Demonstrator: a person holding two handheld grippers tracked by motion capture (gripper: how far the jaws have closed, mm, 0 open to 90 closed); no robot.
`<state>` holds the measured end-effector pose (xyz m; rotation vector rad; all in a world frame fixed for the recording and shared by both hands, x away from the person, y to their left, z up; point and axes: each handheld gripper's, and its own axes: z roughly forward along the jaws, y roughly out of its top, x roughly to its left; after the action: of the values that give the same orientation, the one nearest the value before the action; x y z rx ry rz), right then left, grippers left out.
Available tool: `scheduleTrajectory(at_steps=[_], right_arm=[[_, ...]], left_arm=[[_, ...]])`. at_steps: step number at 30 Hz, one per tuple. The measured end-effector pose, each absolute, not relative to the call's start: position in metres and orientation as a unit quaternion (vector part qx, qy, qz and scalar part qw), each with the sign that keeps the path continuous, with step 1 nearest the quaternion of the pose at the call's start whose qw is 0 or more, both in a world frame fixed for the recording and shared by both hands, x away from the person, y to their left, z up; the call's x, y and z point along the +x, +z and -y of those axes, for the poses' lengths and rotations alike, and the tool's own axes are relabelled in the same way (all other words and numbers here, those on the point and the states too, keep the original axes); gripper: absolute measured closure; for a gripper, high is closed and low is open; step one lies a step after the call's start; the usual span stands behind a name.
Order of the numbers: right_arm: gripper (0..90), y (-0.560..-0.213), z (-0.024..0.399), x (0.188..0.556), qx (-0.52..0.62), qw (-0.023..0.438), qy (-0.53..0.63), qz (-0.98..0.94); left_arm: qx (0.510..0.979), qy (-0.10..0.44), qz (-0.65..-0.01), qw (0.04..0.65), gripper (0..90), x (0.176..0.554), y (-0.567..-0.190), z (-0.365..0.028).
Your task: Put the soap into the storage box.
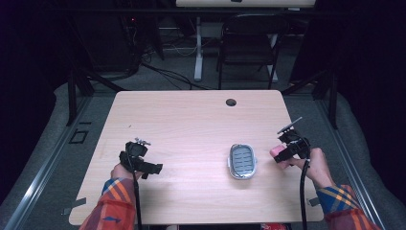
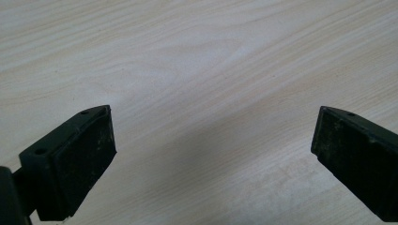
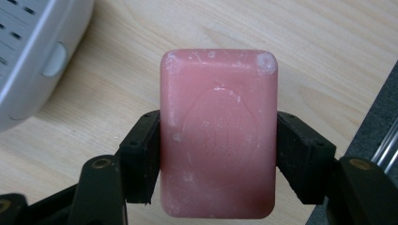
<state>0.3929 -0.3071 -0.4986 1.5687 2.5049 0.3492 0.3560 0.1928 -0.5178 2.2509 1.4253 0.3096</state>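
The right hand-held gripper [image 3: 218, 154] is clamped on a pink soap bar [image 3: 218, 133], a rounded rectangular block with a waxy, scuffed face, whitish flecks and a faint embossed oval, its long sides pressed between the matte black pads near the bench's right edge. Just left of it on the pale wood-grain bench [image 1: 182, 124] lies a grey plastic soap dish [image 1: 242, 161], a rounded rectangle with a slotted inner tray. The left hand-held gripper [image 2: 213, 140] has its blocky, dusty black jaws wide apart over bare laminate.
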Motion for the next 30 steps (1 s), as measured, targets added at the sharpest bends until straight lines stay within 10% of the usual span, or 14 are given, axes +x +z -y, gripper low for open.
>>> scheduleTrajectory(at_steps=[30], right_arm=[[37.3,-0.454,0.270,0.392,0.471,0.096,0.122,-0.868]], left_arm=[[0.820,0.111,-0.512,0.228,0.0,0.355,-0.517,-0.194]])
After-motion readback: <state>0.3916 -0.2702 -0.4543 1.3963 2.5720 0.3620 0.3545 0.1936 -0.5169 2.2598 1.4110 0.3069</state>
